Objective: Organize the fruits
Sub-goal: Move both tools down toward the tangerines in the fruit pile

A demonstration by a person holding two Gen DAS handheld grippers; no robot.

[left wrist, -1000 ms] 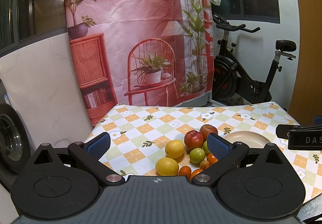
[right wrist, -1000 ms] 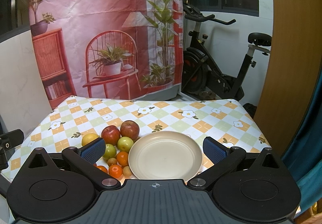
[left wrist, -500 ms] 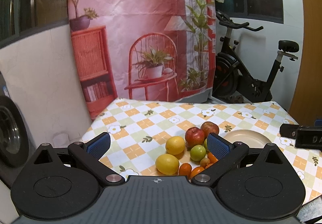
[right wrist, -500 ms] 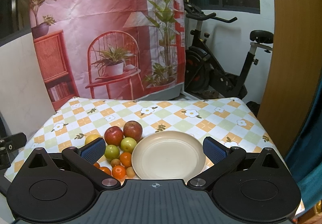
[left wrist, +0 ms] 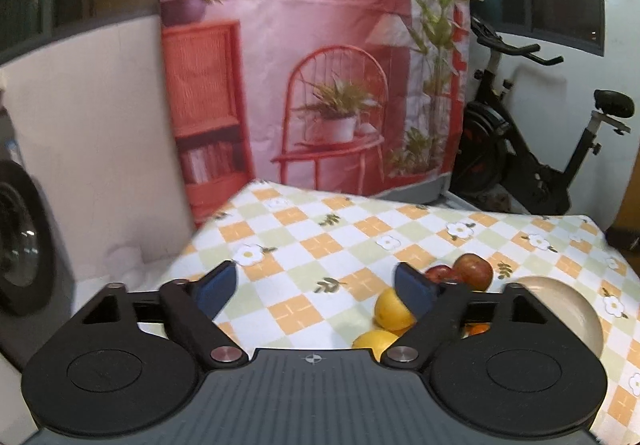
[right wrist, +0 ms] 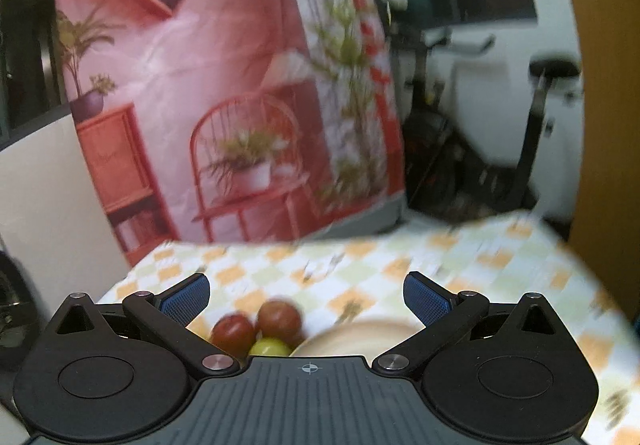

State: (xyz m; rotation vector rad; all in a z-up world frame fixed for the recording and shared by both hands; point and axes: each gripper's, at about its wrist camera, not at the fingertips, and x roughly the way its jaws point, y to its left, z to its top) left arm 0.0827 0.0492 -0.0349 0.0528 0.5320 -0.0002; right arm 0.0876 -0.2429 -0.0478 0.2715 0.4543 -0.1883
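Both sets of tongs hang above the checked tablecloth [left wrist: 320, 245] with nothing in them, which reads as an approach and not a carry. The left gripper [left wrist: 316, 283] has its blue pads spread wide, and they bracket only bare cloth; the fruit sits off to its right side, where a yellow orange [left wrist: 390, 309] tucks just behind the right-hand finger and a second yellow fruit [left wrist: 372, 341] lies nearer the tool's body. Two red apples [left wrist: 472, 269] sit beyond that finger, and the cream plate [left wrist: 576, 309] lies farther right, empty as far as the view shows. The right gripper [right wrist: 306, 297] is spread too, and its picture is smeared with motion blur, so fine detail is lost. Low between its fingers, close to the body, sit two red apples [right wrist: 256, 325] and a green fruit [right wrist: 270, 347], with the plate [right wrist: 360, 337] touching or just beside them, towards its right finger. The fruit is heaped beside the plate, so the likely job is to lift pieces across one at a time, and wide-open fingers suit a round apple.
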